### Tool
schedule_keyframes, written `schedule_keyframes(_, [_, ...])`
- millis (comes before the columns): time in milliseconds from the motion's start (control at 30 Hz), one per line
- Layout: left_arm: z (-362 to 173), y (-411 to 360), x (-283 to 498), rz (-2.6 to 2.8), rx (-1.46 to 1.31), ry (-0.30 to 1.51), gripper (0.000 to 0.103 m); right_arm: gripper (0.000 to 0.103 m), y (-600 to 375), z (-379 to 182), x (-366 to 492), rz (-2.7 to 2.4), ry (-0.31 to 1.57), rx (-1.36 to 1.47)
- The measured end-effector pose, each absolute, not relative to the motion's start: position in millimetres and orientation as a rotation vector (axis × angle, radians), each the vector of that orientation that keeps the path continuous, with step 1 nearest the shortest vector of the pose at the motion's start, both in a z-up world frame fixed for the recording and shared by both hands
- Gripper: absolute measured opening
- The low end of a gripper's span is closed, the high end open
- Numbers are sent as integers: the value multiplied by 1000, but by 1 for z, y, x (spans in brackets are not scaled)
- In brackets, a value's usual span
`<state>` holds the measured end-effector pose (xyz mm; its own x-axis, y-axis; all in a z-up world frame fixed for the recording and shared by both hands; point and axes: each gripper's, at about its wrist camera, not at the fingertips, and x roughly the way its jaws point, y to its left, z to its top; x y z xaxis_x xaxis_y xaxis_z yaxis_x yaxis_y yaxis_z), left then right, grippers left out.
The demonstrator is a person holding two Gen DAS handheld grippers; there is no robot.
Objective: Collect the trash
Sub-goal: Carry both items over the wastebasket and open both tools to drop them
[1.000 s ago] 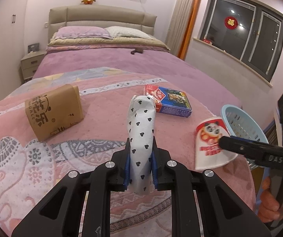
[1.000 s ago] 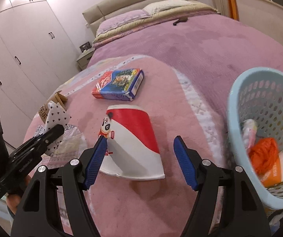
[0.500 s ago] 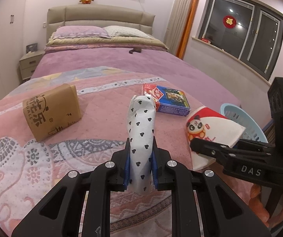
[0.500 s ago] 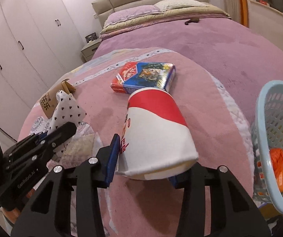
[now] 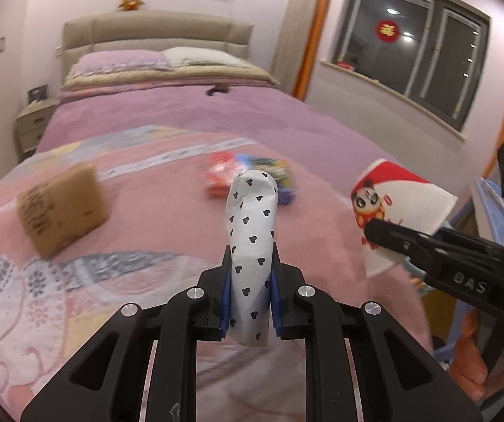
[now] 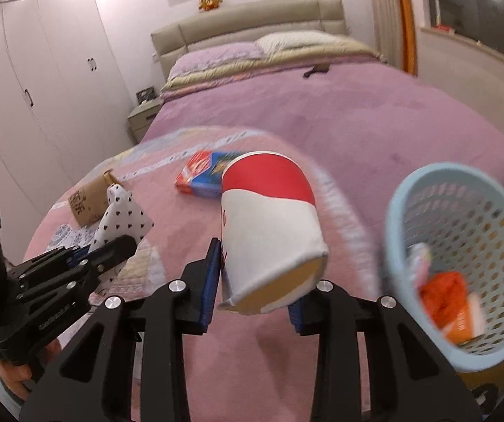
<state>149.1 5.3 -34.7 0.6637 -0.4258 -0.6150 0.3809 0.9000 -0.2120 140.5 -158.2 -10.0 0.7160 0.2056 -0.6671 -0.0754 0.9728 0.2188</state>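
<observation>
The left gripper is clamped on a heart-print wrapper, holding it upright over the bed. The right gripper pinches a squashed paper cup, lifted just beside the blue basket.

Light: warm indoor, even; lamps reflect in the dark window.
Blur: bed items beyond the jaws smear; basket right of jaws blurs.
Edges: fisheye bending, black corners.

I'm facing a bed w/ beige headboard, pink walls. Dark window on my right. White wardrobe & nightstand left.
</observation>
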Motion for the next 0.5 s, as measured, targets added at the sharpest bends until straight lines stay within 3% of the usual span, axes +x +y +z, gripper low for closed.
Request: schedule_keyframes(500, [6, -119, 154, -677, 46, 666, 16, 30, -273, 25, 113, -116, 675, 212])
